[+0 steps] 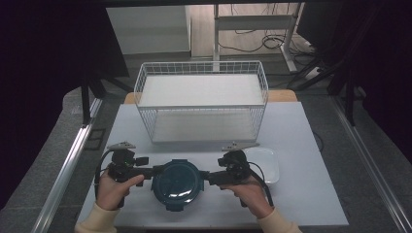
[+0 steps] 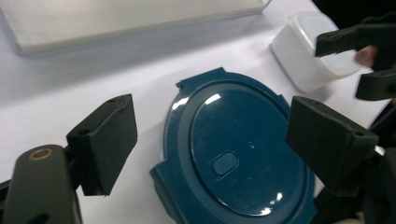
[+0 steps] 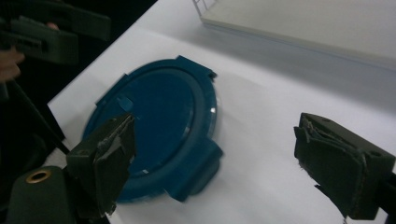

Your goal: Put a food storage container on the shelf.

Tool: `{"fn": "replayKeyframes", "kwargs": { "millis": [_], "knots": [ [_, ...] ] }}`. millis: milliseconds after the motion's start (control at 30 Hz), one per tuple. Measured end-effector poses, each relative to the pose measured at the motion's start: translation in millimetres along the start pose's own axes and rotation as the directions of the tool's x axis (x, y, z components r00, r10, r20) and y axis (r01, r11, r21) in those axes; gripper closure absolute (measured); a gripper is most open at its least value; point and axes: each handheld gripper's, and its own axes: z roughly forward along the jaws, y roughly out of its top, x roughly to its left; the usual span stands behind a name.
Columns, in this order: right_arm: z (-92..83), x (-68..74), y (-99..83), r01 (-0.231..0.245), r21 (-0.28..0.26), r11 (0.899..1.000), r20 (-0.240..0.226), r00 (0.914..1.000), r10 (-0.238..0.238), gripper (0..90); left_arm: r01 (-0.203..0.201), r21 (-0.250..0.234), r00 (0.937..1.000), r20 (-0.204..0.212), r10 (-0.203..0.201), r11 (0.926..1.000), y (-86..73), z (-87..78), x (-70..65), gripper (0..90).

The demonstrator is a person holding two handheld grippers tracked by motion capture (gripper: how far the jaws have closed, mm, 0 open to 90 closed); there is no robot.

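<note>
Blue lid [image 1: 177, 183] lies flat on the bench [image 1: 301, 141], between the spread left claw [image 1: 151, 171] and spread right claw [image 1: 206, 176].

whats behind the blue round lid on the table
Behind the blue lid stands a white wire basket with white shelf boards; both shelves look bare. Whatever lies under the lid is covered.
</note>
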Motion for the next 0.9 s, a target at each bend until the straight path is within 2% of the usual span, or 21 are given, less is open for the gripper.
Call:
{"fn": "replayKeyframes", "kwargs": {
  "millis": [33,100,200,433,467,500,633,833,900],
  "knots": [
    [1.9,1.0,0.1,-0.016,0.001,1.0,-0.009,0.9998,0.016,12.0,-0.01,0.0,0.9998,-0.019,0.01,1.0,-0.1,-1.2,-2.6,16.5],
    [10.9,7.4,-2.3,-0.048,0.004,0.999,-0.039,0.9981,0.048,11.7,-0.018,-0.01,0.9996,-0.022,0.018,0.9998,-0.8,-3.9,-7.8,16.6],
    [15.8,11.9,-5.4,-0.046,0.02,0.999,-0.045,0.9979,0.047,11.1,-0.015,-0.003,0.9994,-0.031,0.015,0.9999,-3.3,-3.1,-7.5,16.5],
    [24.7,17.4,-11.3,-0.089,0.037,0.995,-0.029,0.9955,0.09,8.1,0.053,0.019,0.9982,-0.03,-0.053,0.9984,-17.1,2.9,2.8,15.6],
    [27.3,17.2,-12.6,-0.095,0.046,0.994,-0.029,0.9949,0.096,8.0,0.064,0.024,0.9977,-0.025,-0.063,0.9977,-18.3,4.4,4.2,14.5],
    [30.8,15.7,-15.1,-0.108,0.055,0.993,-0.034,0.9934,0.11,7.9,0.088,0.035,0.9961,-0.002,-0.088,0.9955,-20.9,8.9,7.4,13.5],
    [36.0,14.2,-19.3,-0.139,0.067,0.988,-0.039,0.9892,0.141,7.6,0.114,0.044,0.9934,0.013,-0.114,0.9926,-23.6,13.1,10.9,12.4],
    [40.3,14.0,-22.8,-0.177,0.056,0.983,-0.036,0.9832,0.179,7.0,0.129,0.055,0.9912,0.021,-0.13,0.9901,-29.6,15.6,12.1,12.6],
    [44.7,15.2,-25.6,-0.183,0.07,0.981,-0.038,0.9818,0.186,6.6,0.139,0.064,0.9898,0.022,-0.141,0.9882,-33.8,18.3,13.4,12.6]
  ]
}}
